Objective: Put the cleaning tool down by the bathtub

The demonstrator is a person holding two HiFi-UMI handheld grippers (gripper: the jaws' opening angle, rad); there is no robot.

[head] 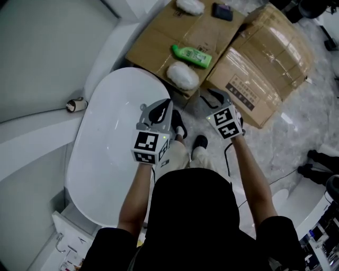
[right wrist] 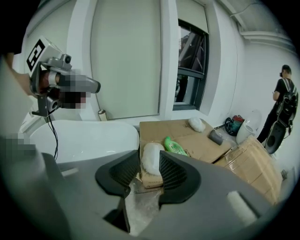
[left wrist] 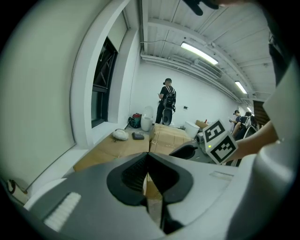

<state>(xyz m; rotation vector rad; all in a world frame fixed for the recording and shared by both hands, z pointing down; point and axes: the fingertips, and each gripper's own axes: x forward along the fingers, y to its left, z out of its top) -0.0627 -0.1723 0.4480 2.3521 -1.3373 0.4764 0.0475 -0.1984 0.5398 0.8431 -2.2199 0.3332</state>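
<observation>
**Cleaning pad, white, fluffy: on carton past the tub end, not yet taken up**

Left gripper (left wrist: 147, 161): pads closed together, nothing held. Raised just beside the right one.

Right gripper (right wrist: 150, 165): jaws parted, nothing between them. Aimed toward the pad, well short of it.

Bathtub (head: 100, 159): white, glossy, immediately left.

Cleaning pad (head: 183, 75): lying at the near edge of a flat carton (head: 153, 45), just beyond the tub's end. Judged light, soft and squashy, not fragile. Probably best pinched across the narrow middle, deep into the pile.

Green bottle (head: 191, 55): just behind the pad; liable to be nudged.

Second white pad (head: 189, 5) and dark item (head: 222, 11): at the carton's far end.

Taped carton (head: 265, 63): to the right.
</observation>
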